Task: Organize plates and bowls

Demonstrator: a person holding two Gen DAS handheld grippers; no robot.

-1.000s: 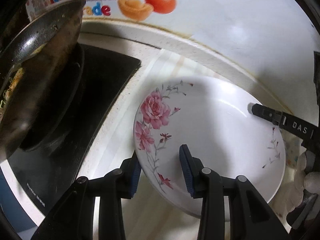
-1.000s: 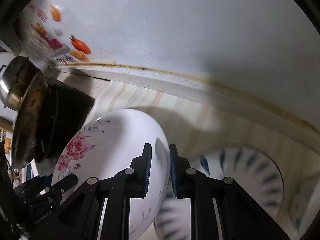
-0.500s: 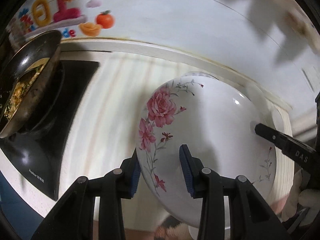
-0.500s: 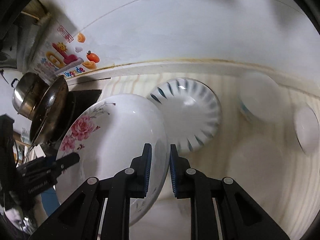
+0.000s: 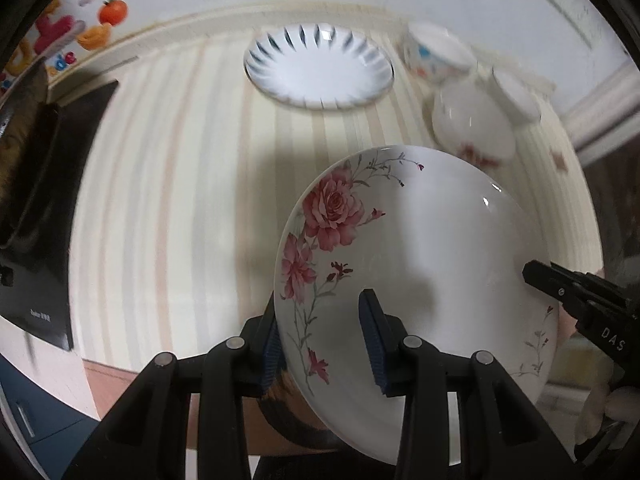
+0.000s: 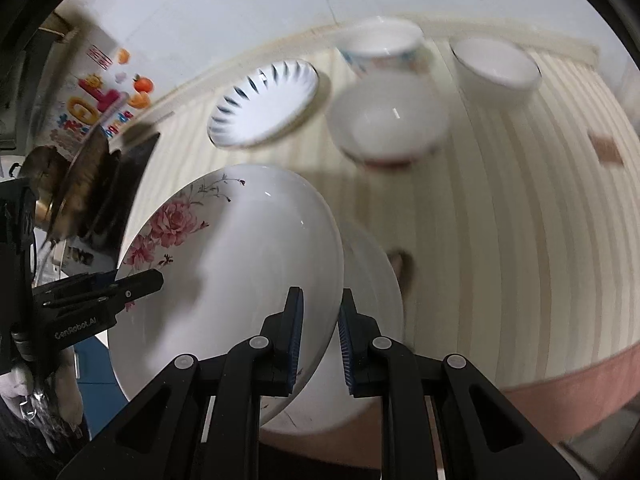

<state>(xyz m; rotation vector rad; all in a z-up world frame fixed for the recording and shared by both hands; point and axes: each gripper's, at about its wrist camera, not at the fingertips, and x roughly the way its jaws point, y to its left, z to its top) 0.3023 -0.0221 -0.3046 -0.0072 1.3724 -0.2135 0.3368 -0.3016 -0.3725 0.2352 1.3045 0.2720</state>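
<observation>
While both your grippers clamp its rim, the rose-patterned plate [image 5: 420, 264] hangs tilted above the striped table [image 5: 168, 208]. Left gripper [image 5: 320, 340]: fingers closed on the plate's near edge. Right gripper [image 6: 318, 336]: fingers pinched on the opposite edge. On the table beyond: blue-rayed plate [image 5: 318, 66]; three bowls [image 5: 472, 130] clustered to its right. At left: dark cooktop [image 5: 48, 216], with a pan [image 6: 76, 184] on it.

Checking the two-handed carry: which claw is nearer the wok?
Left. The left claw grips the plate rim on the wok side; the right claw grips the opposite rim, farther off.
</observation>
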